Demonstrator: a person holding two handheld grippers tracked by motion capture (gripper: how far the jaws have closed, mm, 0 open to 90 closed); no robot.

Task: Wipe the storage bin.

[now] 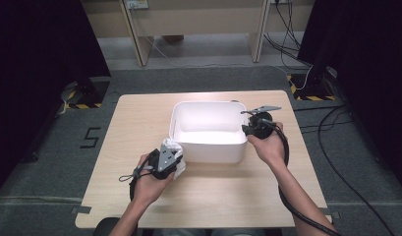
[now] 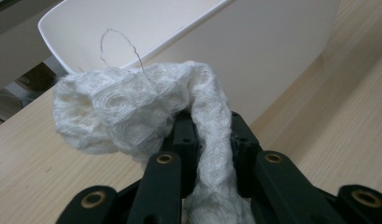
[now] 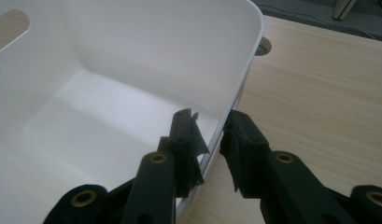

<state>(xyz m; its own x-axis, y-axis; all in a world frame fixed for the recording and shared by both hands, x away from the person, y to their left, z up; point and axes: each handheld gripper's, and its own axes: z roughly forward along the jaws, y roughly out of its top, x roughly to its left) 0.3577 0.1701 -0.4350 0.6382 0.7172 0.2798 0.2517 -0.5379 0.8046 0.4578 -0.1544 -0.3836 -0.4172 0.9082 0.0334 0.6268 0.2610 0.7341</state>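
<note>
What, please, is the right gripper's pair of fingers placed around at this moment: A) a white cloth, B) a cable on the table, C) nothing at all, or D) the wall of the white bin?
D: in the right gripper view the right gripper has one finger inside and one outside the white bin, straddling its wall at the rim, while the white cloth sits in the left gripper.

Waffle-textured cloth (image 2: 132, 109); smooth plastic tub (image 1: 208, 130)
</note>
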